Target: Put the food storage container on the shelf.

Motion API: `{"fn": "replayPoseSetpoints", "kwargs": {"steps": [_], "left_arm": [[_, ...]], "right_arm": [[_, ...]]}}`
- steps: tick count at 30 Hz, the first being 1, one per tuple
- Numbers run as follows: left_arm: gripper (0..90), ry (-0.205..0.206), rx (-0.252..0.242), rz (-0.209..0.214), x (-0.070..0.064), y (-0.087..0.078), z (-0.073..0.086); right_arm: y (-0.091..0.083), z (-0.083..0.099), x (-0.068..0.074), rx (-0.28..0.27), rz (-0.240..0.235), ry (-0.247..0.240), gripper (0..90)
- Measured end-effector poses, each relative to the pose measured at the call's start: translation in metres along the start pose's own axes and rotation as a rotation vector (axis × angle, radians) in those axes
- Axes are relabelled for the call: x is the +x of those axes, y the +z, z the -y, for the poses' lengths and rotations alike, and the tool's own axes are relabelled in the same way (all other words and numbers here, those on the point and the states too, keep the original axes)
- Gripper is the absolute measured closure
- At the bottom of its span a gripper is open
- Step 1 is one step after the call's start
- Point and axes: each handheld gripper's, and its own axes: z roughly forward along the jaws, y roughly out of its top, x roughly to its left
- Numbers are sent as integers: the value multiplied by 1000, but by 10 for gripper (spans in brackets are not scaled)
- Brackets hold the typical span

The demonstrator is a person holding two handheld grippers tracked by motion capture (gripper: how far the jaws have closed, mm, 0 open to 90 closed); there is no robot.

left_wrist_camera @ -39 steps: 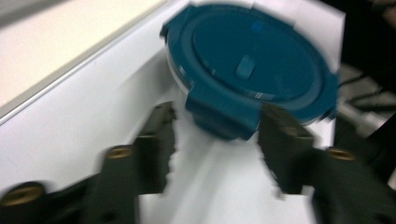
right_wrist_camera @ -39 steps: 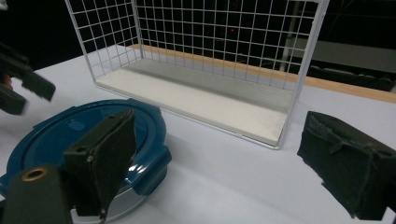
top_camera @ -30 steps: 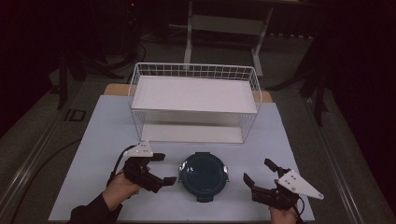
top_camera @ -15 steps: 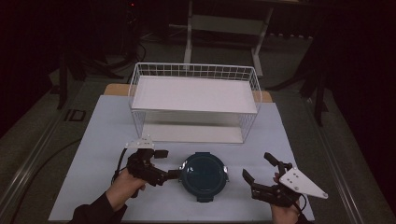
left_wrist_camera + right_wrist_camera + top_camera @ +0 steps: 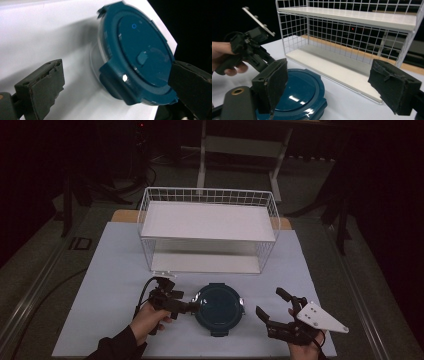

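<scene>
A round container with a dark teal clip-on lid [image 5: 218, 307] lies flat on the white table, near the front middle. My left gripper [image 5: 192, 307] points right at its left rim, open. In the left gripper view the lid [image 5: 140, 55] lies between the two wide-apart jaws of that gripper [image 5: 117, 85], and one clip tab [image 5: 113, 81] faces the camera. My right gripper [image 5: 270, 303] stands open to the right of the container, apart from it. In the right gripper view this gripper [image 5: 333, 83] has nothing between its pads, with the lid [image 5: 297, 97] low at the left.
A white wire shelf rack [image 5: 207, 227] with two white boards stands behind the container, and its open front [image 5: 352, 37] faces me. Bare white table [image 5: 115, 270] lies to the left. Beyond the lid, the right gripper view shows the left hand and its gripper [image 5: 249, 50].
My left gripper has swung right and reached the container's left rim. My right gripper has shifted only slightly.
</scene>
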Motion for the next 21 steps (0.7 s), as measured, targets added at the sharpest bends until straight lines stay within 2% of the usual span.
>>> {"fn": "replayPoseSetpoints", "kwargs": {"steps": [1,3,5,6,8,9,10,14,17,21], "left_arm": [[9,-34,2,10,3,1,0],[43,-77,17,31,6,2,1],[45,-130,21,86,11,2,0],[46,-153,28,95,12,2,0],[105,-175,36,97,13,2,-1],[145,-202,45,111,15,3,-1],[169,-215,51,120,16,3,-1],[284,-255,80,106,18,6,0],[387,-279,90,134,21,7,2],[491,-293,101,183,20,10,2]], "right_arm": [[0,1,1,2,-1,-8,152],[1,1,2,20,-4,-1,143],[2,1,1,42,4,8,136],[2,2,1,45,4,11,133],[3,2,1,54,11,17,122],[5,3,1,63,15,22,117],[6,3,2,62,20,23,111],[10,4,4,79,-1,15,109],[14,6,6,109,-9,9,109],[14,6,6,114,-19,17,110]]}}
